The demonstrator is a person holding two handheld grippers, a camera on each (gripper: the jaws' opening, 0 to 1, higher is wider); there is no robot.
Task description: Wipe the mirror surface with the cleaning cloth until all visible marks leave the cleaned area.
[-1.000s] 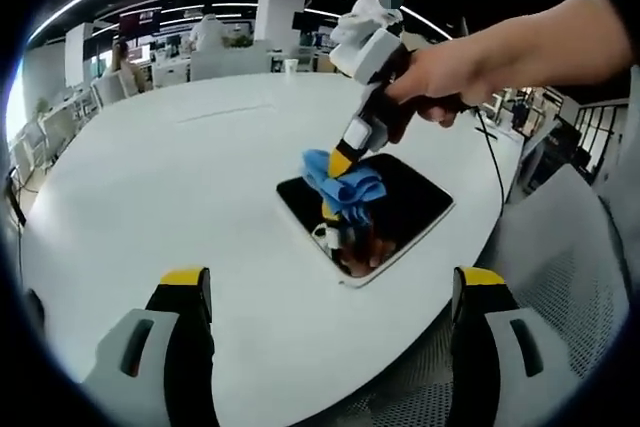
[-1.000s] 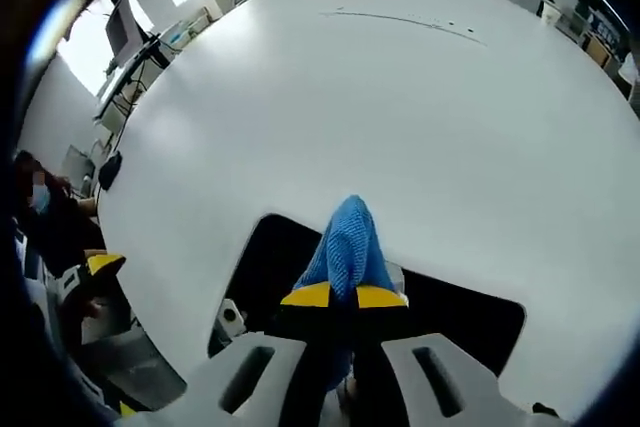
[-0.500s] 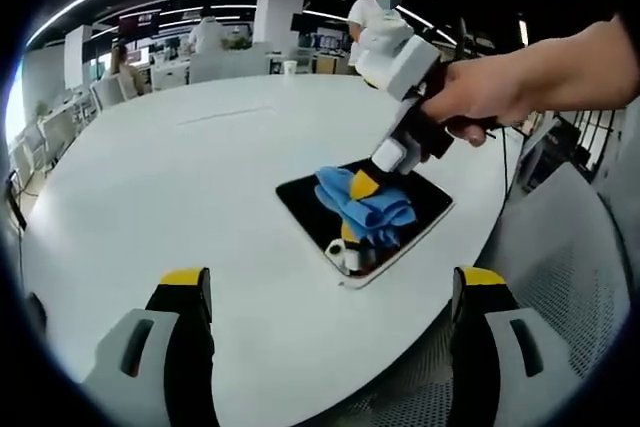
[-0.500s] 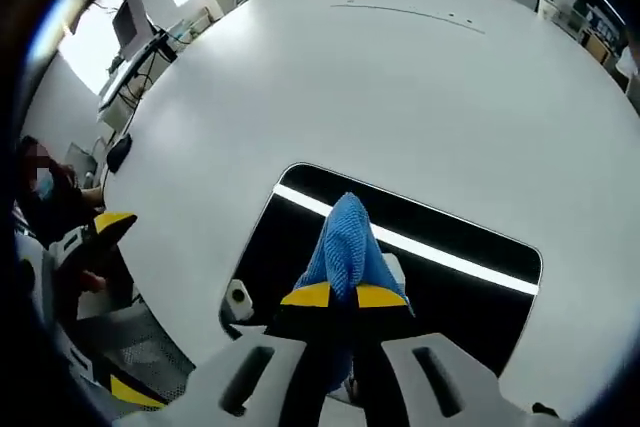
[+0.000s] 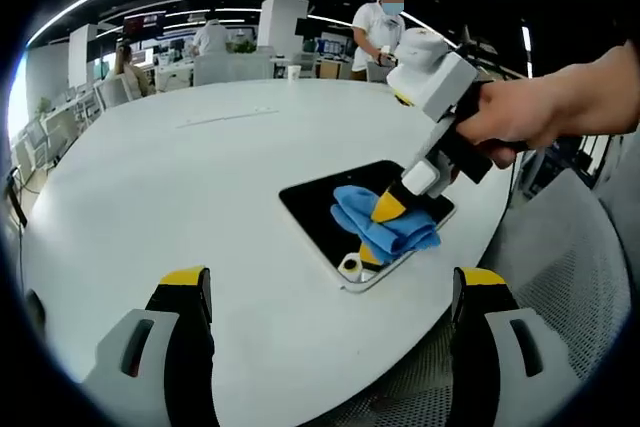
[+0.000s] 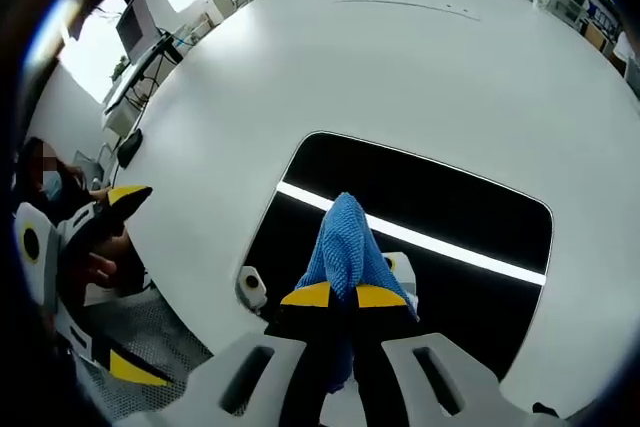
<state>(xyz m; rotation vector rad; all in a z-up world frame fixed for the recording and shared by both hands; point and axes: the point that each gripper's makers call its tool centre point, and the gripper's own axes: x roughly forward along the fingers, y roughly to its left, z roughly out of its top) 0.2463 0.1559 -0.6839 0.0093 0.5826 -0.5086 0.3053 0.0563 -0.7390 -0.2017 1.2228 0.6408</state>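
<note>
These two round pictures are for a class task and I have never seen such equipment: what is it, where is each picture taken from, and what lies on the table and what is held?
A person holds a hand tool with a two-jaw claw in each hand; a fisheye camera rides on each. The left gripper view looks past the open, empty left claw toward the right claw, gripped by the person's hand. The right gripper view looks along that right claw, which is shut on a blue cleaning cloth pressed onto a dark rectangular mirror. The mirror lies flat on a round white table near its edge, reflecting a ceiling light as a bright stripe.
</note>
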